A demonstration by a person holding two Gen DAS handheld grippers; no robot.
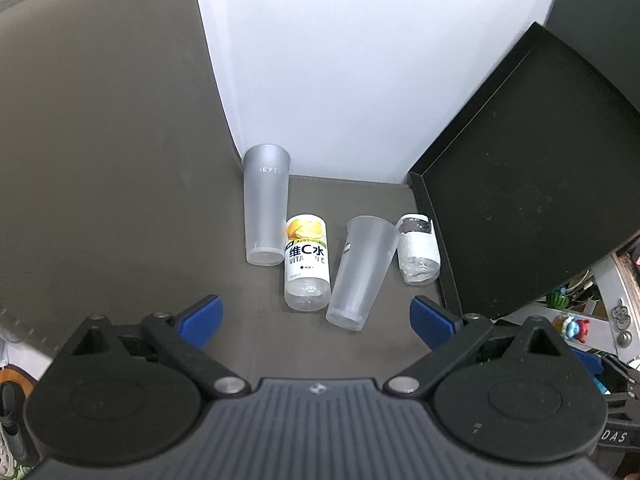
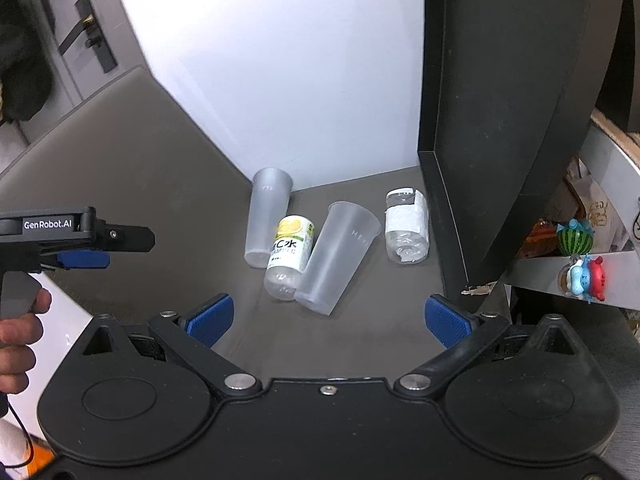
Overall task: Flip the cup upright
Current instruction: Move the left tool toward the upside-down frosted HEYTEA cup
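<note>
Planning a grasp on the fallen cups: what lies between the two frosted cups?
The vitamin C bottle lies between the left cup and the right cup, seen in both wrist views.

Bare table (image 1: 132,216) is left open between both wide-spread claws and the row of lying containers, and to the left of that row. The row is packed tightly: a frosted cup (image 1: 266,208) lies against the vitamin C bottle (image 1: 307,266), which is touched by a clear cup (image 1: 360,274) at its base end. A narrow gap is left between this cup and the taped bottle (image 1: 418,254). Passage on the right is blocked by the black tray (image 1: 532,184) propped upright, and behind by the white wall (image 1: 360,60).
</note>
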